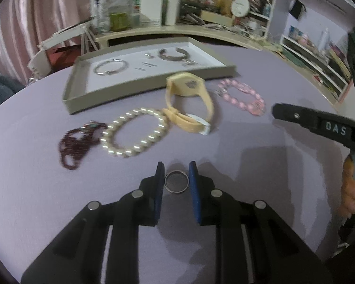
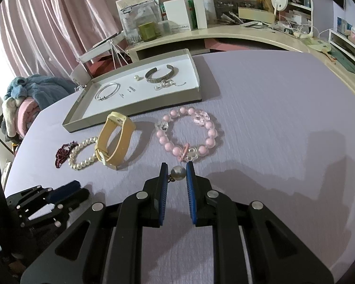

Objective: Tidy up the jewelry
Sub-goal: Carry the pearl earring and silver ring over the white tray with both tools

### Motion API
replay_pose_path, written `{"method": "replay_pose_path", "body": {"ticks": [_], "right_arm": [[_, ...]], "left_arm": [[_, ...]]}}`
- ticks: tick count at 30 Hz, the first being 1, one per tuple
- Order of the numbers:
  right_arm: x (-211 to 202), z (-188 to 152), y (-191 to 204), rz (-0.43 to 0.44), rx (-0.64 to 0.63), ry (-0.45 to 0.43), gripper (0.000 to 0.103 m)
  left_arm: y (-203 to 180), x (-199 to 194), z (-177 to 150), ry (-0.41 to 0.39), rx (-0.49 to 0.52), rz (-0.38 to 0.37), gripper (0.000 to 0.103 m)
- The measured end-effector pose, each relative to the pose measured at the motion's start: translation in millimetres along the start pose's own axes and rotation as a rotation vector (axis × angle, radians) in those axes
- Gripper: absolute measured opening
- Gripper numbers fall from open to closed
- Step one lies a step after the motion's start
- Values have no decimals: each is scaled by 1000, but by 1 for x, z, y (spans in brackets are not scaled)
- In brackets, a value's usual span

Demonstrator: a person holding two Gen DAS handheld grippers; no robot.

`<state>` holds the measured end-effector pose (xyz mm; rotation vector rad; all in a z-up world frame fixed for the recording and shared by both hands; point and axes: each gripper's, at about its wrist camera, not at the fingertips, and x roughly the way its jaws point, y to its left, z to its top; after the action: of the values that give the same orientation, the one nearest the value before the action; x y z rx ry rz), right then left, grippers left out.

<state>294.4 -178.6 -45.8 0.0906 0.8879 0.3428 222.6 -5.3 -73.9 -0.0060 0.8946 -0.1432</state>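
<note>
My left gripper is shut on a silver ring, held between its blue pads above the purple table. My right gripper is shut on a grey pearl earring. A beige tray with a white floor holds a silver bangle, a cuff bracelet, small studs and a chain. On the table lie a pink bead bracelet, a yellow watch, a white pearl bracelet and a dark red bead strand. The right gripper also shows in the left wrist view.
The purple table ends at a cream desk crowded with boxes, bottles and a lamp. Pink curtains hang behind. A pile of cloths sits at the left. Shelves stand at the right.
</note>
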Motion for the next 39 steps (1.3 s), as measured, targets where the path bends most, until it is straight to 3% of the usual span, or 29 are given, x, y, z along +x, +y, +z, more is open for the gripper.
{"method": "replay_pose_path", "body": {"ticks": [8,17,39], "right_arm": [[0,7,3,13,-11,-10,16],[4,6,5,22,-20,3,16],[7,7,6,23,-23,6,16]], "left_arm": [[45,-27,7,-76,-133,109,21],[84,-42,4,-100,-252,187,21],[91,-41,3,-96,-273,199,21]]}}
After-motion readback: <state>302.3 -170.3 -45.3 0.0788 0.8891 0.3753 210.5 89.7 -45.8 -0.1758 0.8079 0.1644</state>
